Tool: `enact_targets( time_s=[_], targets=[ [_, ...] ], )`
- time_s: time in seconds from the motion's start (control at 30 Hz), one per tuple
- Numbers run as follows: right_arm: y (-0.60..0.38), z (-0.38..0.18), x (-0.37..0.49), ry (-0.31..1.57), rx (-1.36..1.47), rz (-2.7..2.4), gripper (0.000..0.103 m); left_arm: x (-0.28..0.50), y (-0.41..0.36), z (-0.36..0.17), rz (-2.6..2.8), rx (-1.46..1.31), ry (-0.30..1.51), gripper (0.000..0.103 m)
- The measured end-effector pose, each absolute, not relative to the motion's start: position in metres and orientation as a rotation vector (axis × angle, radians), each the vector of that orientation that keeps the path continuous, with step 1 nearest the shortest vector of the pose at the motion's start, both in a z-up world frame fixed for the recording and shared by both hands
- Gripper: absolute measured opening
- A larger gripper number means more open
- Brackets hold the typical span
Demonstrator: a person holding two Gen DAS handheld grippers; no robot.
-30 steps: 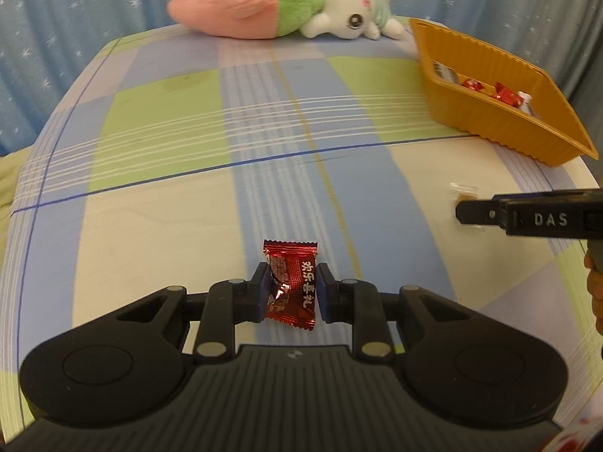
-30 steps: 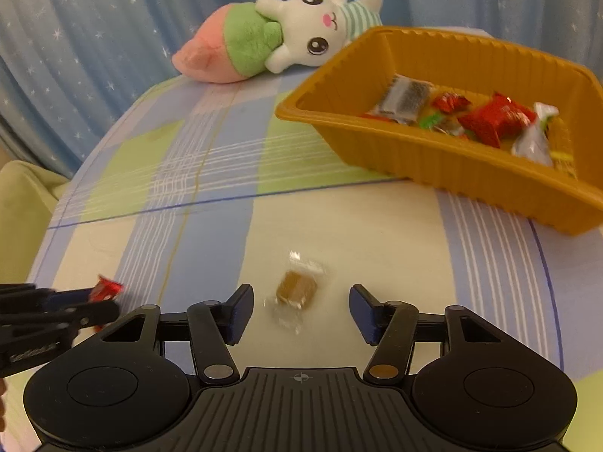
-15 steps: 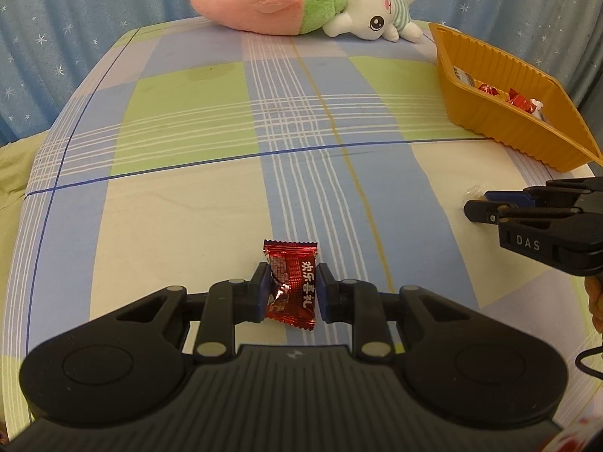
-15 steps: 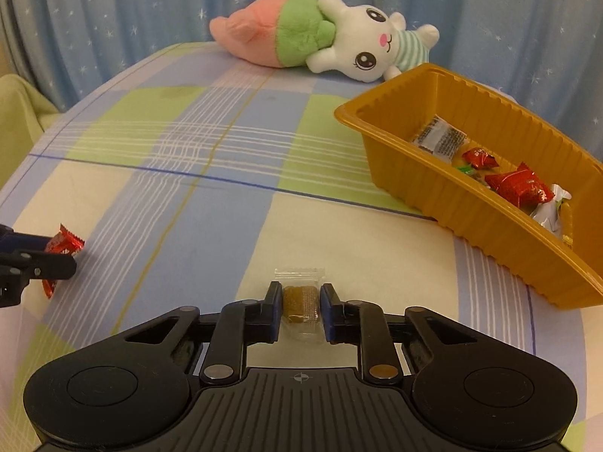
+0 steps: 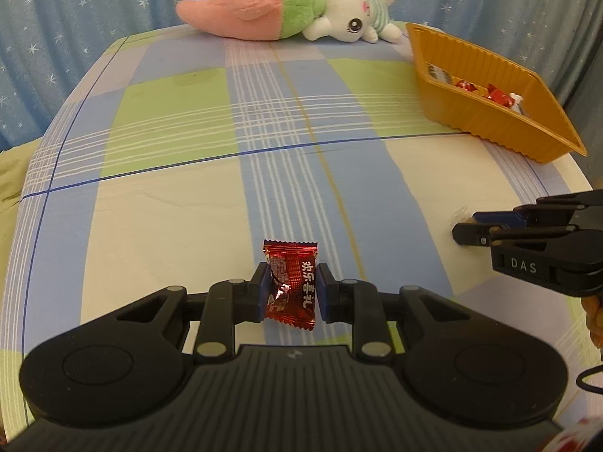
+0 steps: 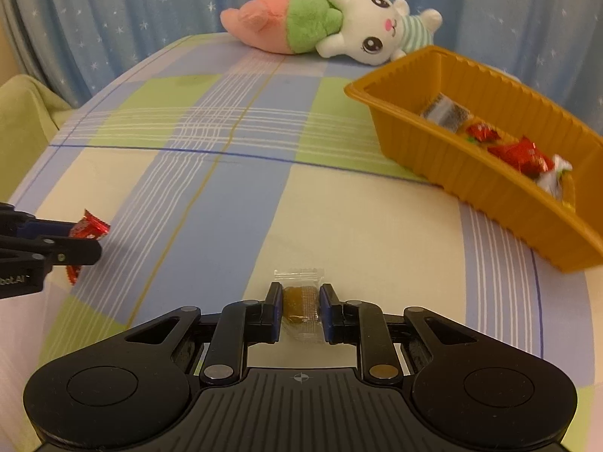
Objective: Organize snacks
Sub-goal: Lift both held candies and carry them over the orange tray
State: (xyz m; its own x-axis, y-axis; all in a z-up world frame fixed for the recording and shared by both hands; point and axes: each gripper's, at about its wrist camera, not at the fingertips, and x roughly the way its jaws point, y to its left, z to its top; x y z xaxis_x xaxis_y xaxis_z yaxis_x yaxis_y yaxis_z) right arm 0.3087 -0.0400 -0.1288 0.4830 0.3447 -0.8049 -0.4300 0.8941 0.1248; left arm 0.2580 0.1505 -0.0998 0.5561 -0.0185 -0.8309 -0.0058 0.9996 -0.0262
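My left gripper [image 5: 292, 288] is shut on a red foil candy [image 5: 292, 282] and holds it above the checked cloth. It also shows at the left edge of the right wrist view [image 6: 81, 239], with the red candy [image 6: 88, 226] in it. My right gripper [image 6: 300, 307] is shut on a brown candy in a clear wrapper [image 6: 299, 301]; it shows at the right of the left wrist view [image 5: 465, 228]. The orange tray [image 6: 471, 173] with several wrapped snacks lies at the right, ahead of the right gripper; it also shows in the left wrist view [image 5: 486, 120].
A pink, green and white plush rabbit [image 6: 331, 22] lies at the far edge of the table, just behind the tray; it also shows in the left wrist view [image 5: 286, 11]. A blue star-print curtain [image 6: 113, 7] hangs behind. The checked cloth [image 5: 188, 173] covers the table.
My right gripper has closed on the brown candy and lifted it off the cloth. Both grippers have risen and drawn back; the left still holds the red candy.
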Motion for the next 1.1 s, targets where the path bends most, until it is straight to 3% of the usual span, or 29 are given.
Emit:
enact_targets(
  time_s=[0.53, 1.1],
  targets=[
    [-0.131, -0.075, 0.285, 0.886, 0.179, 0.369, 0.021, 0.279, 0.084, -0.063, -0.168, 0.053, 0.892, 0.023],
    [-0.230, -0.022, 0.338, 0.717, 0.244, 0.178, 0.021, 0.364, -0.007, -0.019, -0.330, 0.137, 0.763, 0.023]
  ],
)
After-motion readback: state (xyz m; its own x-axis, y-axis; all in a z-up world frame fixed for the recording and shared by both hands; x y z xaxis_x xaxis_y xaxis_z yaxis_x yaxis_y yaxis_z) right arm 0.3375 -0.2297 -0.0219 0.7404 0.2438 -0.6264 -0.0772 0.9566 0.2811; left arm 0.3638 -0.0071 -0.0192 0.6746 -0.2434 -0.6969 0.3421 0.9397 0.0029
